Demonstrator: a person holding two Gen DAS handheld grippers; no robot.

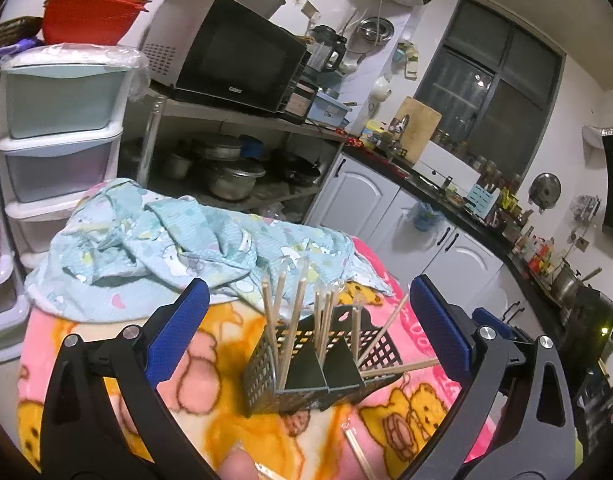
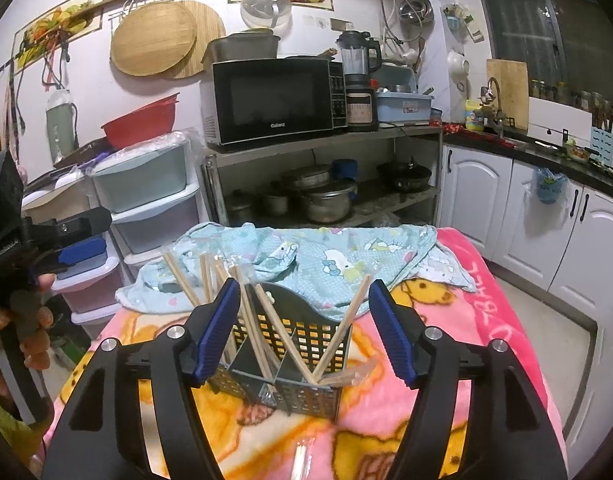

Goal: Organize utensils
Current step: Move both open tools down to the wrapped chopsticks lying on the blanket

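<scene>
Item: black lattice utensil caddy, divided into compartments, upright on a pink cartoon-bear blanket. In the left wrist view it sits at lower centre of the frame, between and just beyond the tips of the left gripper.

Contents: wooden chopsticks, several standing near upright in the left compartments, others leaning out toward the right of the frame. Loose chopsticks lie on the blanket at the bottom edge, near a fingertip.

Left gripper: released, blue pads spread wide to either side of the caddy, touching nothing.

Right gripper: released, jaws apart and empty. In the right wrist view the caddy stands at lower centre between the pads; the left pad overlaps its near corner in the picture, contact not discernible. Chopsticks cross in a V inside.

Behind: crumpled light-blue printed cloth, mid-frame. Microwave on a metal shelf, upper centre.
</scene>
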